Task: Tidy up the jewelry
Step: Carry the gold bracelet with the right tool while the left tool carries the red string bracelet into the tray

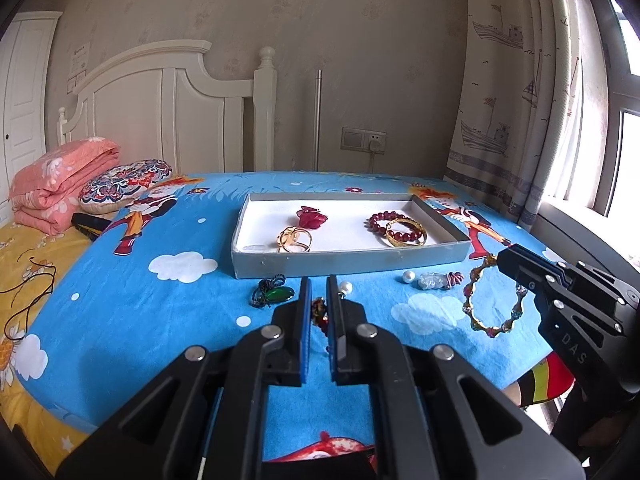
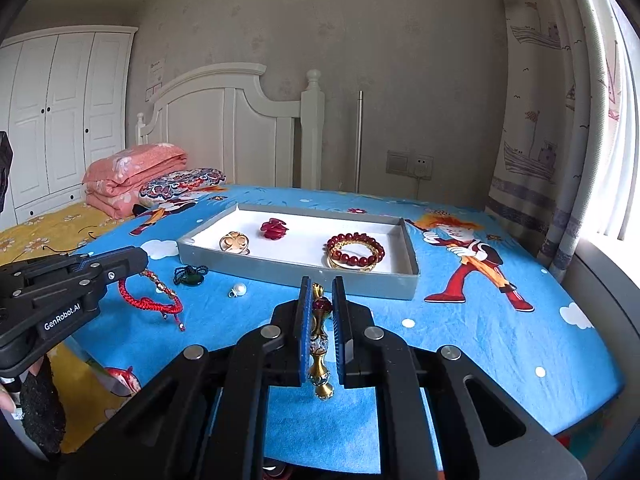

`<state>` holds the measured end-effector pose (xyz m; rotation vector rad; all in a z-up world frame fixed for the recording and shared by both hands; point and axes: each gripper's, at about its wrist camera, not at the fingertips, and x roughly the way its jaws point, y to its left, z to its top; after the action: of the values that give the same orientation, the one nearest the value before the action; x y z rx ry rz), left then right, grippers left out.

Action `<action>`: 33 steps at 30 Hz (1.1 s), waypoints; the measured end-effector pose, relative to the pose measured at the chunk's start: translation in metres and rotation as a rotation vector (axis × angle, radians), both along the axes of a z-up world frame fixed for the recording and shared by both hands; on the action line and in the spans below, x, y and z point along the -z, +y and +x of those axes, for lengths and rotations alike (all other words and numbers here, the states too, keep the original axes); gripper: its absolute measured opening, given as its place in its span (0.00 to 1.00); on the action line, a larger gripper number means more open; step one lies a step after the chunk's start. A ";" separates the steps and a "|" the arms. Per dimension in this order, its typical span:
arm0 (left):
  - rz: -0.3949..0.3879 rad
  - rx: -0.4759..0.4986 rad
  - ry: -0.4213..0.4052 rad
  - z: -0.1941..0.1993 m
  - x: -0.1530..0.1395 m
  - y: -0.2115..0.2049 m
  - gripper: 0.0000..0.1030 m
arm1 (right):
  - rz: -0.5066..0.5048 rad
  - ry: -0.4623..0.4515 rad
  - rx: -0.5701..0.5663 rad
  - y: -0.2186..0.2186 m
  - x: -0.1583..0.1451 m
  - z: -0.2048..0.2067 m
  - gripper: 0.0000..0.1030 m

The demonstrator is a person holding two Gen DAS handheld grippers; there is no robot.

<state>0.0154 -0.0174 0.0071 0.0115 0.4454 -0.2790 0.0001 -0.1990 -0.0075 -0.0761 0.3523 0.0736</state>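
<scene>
Half done, I'd judge. Left gripper (image 1: pixel 319 300) clasps the red cord bracelet (image 2: pixel 150 300); green pendant (image 1: pixel 276 294) at ten o'clock, pearls loose. Tray (image 1: pixel 348 262) at twelve holds four pieces — right gripper (image 2: pixel 320 304) grips the gold bangle (image 1: pixel 494 300).

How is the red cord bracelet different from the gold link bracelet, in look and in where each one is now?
The red cord bracelet is braided cord with small beads; the gold link bracelet is rigid gold links set with red and clear stones. The left gripper is shut on the cord bracelet, the right gripper on the link bracelet. The cord bracelet sags limp; the link bracelet keeps its loop. Both are outside the grey tray.
</scene>
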 end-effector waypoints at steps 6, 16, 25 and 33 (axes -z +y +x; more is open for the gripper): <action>0.020 -0.020 0.001 -0.001 0.001 -0.006 0.07 | -0.006 -0.024 -0.002 0.006 -0.007 -0.002 0.09; 0.013 -0.050 -0.004 0.005 0.002 -0.004 0.07 | 0.006 -0.023 0.007 0.005 -0.011 0.007 0.09; 0.029 -0.005 -0.040 0.038 -0.020 -0.026 0.07 | 0.002 -0.023 -0.002 0.007 -0.029 0.044 0.09; 0.036 0.009 -0.049 0.088 -0.047 -0.041 0.07 | 0.003 -0.029 0.006 0.002 -0.048 0.094 0.09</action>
<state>0.1033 -0.0581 0.0542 0.0554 0.4012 -0.2794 0.0940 -0.1966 0.0410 -0.0732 0.3238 0.0666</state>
